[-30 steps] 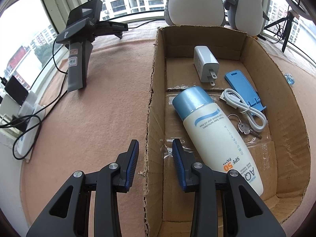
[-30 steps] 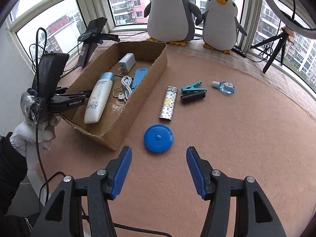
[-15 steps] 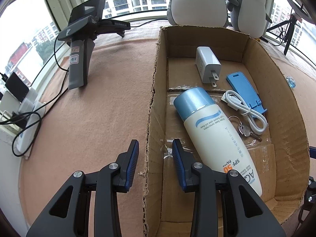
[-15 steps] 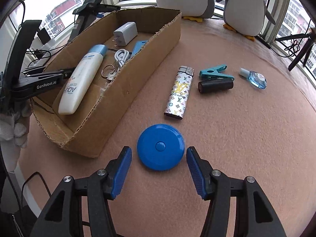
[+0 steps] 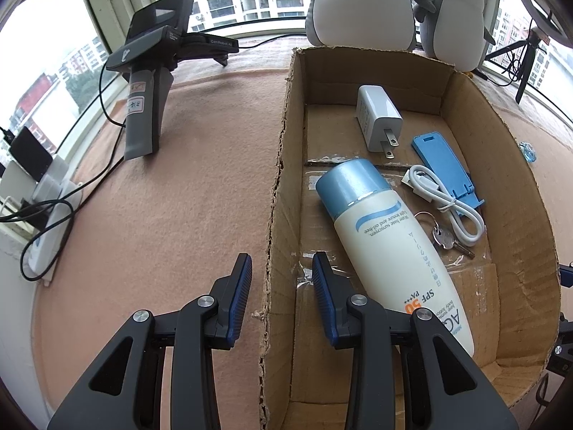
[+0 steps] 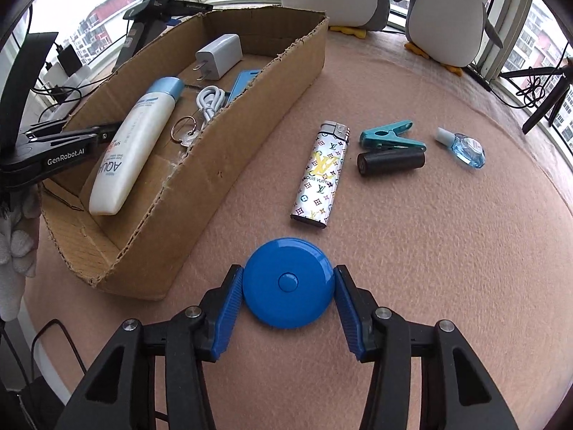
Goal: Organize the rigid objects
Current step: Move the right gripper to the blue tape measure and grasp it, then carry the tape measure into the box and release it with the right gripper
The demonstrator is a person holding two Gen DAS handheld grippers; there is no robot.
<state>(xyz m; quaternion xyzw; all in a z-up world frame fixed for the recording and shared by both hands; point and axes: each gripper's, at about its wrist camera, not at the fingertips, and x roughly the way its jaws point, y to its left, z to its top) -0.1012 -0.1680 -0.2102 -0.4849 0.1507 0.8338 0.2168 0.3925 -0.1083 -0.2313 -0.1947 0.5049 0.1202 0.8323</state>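
A round blue tape measure (image 6: 288,282) lies on the pink felt between the fingers of my right gripper (image 6: 288,285); the blue pads sit at its two sides, still open. A cardboard box (image 5: 283,165) holds a sunscreen bottle (image 5: 386,240), a white charger (image 5: 378,122), a white cable (image 5: 444,200), a blue stand (image 5: 444,168) and keys (image 5: 444,238). My left gripper (image 5: 281,283) is open and straddles the box's left wall without pinching it. It also shows in the right wrist view (image 6: 104,136).
On the felt to the right of the box lie a patterned lighter (image 6: 320,175), a teal clip (image 6: 388,136), a black cylinder (image 6: 390,163) and a small blue bottle (image 6: 463,147). Two plush penguins (image 6: 447,10) stand at the back. A spare gripper stand (image 5: 150,71) and cables are on the left.
My right gripper has moved forward and down until the blue tape measure sits between its fingers. My left gripper stays astride the box wall.
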